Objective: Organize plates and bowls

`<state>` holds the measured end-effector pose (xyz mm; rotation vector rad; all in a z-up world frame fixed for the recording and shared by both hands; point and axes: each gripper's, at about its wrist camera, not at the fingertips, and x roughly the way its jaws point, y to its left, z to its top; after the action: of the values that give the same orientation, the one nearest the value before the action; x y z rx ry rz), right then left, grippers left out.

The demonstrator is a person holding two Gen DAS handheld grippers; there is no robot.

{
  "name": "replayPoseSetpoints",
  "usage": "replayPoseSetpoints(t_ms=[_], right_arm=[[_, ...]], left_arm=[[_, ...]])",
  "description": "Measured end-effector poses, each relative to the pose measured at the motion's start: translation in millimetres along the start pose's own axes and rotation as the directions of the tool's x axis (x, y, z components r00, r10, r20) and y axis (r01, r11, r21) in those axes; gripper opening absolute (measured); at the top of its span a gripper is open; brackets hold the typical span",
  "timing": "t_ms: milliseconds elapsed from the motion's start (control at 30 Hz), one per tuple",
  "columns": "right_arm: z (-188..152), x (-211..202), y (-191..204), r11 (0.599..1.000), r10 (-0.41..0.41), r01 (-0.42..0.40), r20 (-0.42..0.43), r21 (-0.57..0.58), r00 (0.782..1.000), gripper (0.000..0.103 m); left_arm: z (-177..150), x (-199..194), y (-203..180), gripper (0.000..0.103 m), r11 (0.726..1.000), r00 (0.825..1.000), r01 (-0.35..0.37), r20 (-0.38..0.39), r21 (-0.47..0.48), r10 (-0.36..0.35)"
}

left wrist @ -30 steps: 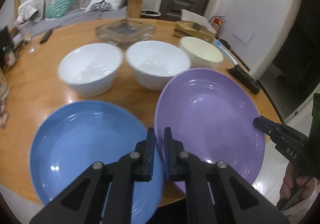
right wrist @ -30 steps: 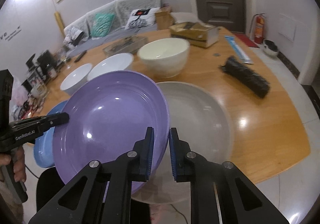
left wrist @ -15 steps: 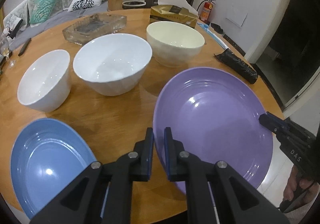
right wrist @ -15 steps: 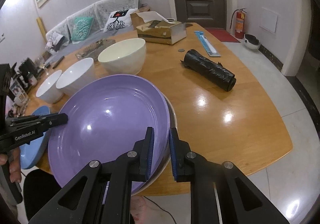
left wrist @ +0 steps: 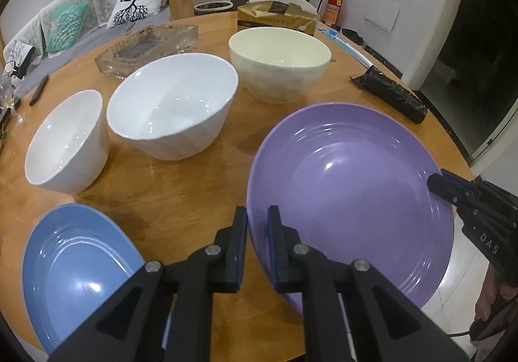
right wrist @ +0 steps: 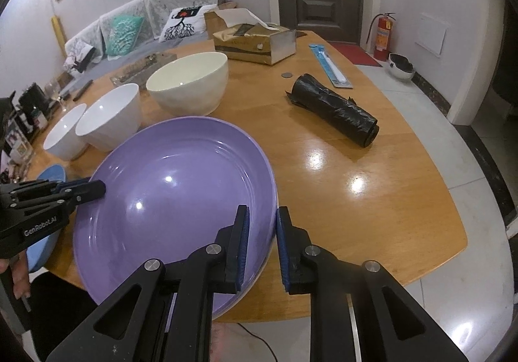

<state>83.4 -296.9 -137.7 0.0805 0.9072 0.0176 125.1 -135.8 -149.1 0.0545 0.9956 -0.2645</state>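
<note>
A purple plate point(left wrist: 349, 200) lies at the table's near right, on top of a pale plate whose rim just shows under it point(right wrist: 259, 274). My left gripper point(left wrist: 257, 226) straddles the purple plate's left rim; my right gripper point(right wrist: 261, 232) straddles its right rim with the jaws slightly parted. Each gripper shows in the other's view, left gripper point(right wrist: 94, 190) and right gripper point(left wrist: 437, 184). A blue plate point(left wrist: 77, 277) lies at the near left. Two white bowls point(left wrist: 68, 141) point(left wrist: 171, 103) and a cream bowl point(left wrist: 278, 61) stand in a row behind.
A black roll of bags point(right wrist: 333, 112) lies right of the plates. A gold tissue box point(right wrist: 255, 41), a glass tray point(left wrist: 145, 48) and a blue-packaged item point(right wrist: 330, 64) sit at the back. The table's front edge point(right wrist: 356, 297) is close under the plates.
The purple plate has been carried right, off the blue plate, and set down onto the pale plate. My right gripper's jaws have parted a little around its rim.
</note>
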Motion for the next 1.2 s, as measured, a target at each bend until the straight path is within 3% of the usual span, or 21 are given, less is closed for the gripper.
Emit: replayPoseSetpoints(t_ms=[200,400,600,767,1033,1200], right_arm=[[0,2,1,1.000,-0.023,0.023,-0.012,0.007,1.000,0.014],[0,-11,5,0.997,-0.080,0.080,0.027,-0.004,0.996,0.014],[8,-41,31,0.998,0.064,-0.062,0.077,-0.025,0.995,0.014],[14,-54,82,0.974,0.219,-0.213,0.076,-0.083,0.973,0.015],[14,-36,174,0.919,0.345,-0.350,-0.063,-0.179,0.937,0.015],[4,-10,209,0.903,0.346,-0.375,-0.160,-0.211,0.924,0.021]], left_arm=[[0,-2,4,0.015,1.000,1.000,0.019,-0.007,-0.009,-0.019],[-2,-44,32,0.021,0.995,0.995,0.063,0.081,-0.084,-0.056],[-17,-104,82,0.025,0.984,0.981,0.062,0.190,-0.164,-0.030],[-38,-135,133,0.029,0.971,0.972,0.026,0.234,-0.237,0.031],[-83,-146,210,0.033,0.935,0.968,-0.002,0.232,-0.355,0.090],[-110,-130,241,0.033,0.916,0.978,-0.001,0.192,-0.400,0.085]])
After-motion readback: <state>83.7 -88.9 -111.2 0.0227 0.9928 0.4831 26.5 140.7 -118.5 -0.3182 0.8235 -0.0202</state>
